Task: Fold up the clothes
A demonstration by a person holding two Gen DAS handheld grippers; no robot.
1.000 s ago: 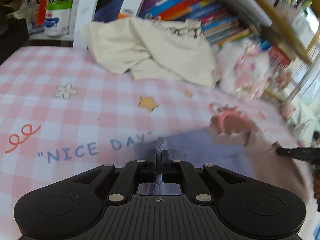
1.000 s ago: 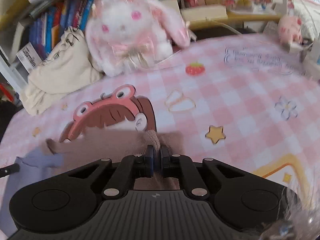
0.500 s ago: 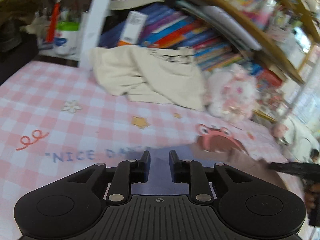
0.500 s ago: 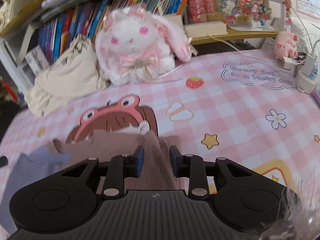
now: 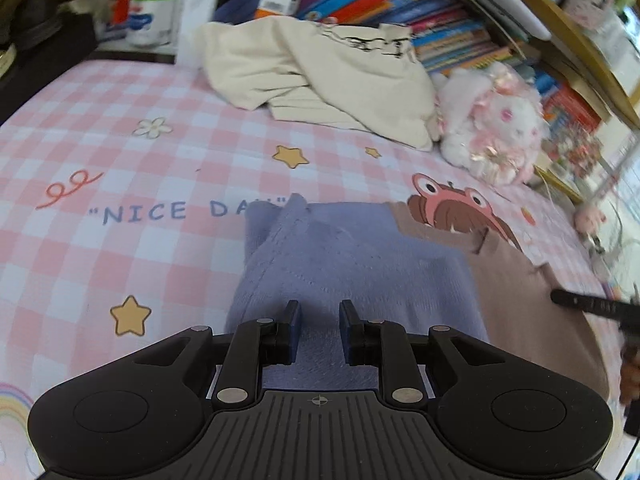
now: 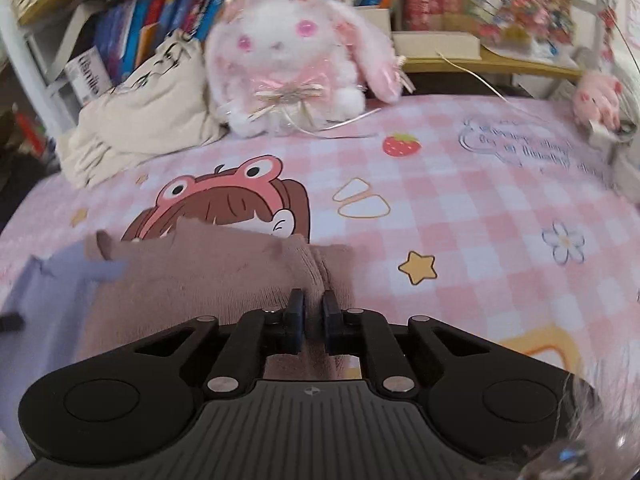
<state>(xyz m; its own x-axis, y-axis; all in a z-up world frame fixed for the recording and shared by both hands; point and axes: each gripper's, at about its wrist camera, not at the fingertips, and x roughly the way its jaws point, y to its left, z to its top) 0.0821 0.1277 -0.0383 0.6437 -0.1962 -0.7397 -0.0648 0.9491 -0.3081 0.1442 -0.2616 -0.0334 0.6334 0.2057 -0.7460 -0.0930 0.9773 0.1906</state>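
A soft knit garment lies on the pink checked cloth (image 5: 120, 168), lavender-blue (image 5: 360, 256) on its left part and mauve-brown (image 5: 532, 320) on its right. My left gripper (image 5: 320, 316) hovers over the blue part's near edge, jaws apart, with fabric beneath them and nothing pinched. In the right wrist view the brown part (image 6: 208, 272) is bunched into a ridge that runs into my right gripper (image 6: 314, 300). Its jaws are closing, with only a narrow slit left and the brown fold between the pads. The right gripper's black finger (image 5: 592, 304) shows at the left view's right edge.
A crumpled cream garment (image 5: 320, 76) and a white-and-pink plush rabbit (image 6: 288, 64) sit at the back against shelves of books (image 5: 420, 12). A small pink plush (image 6: 596, 96) and cables lie at the far right. Bare checked cloth (image 6: 500, 240) stretches to the right of the garment.
My left gripper let go of the blue fabric, opened and drew back. My right gripper opened, then closed again on the brown fold. The garment now lies flatter on the cloth.
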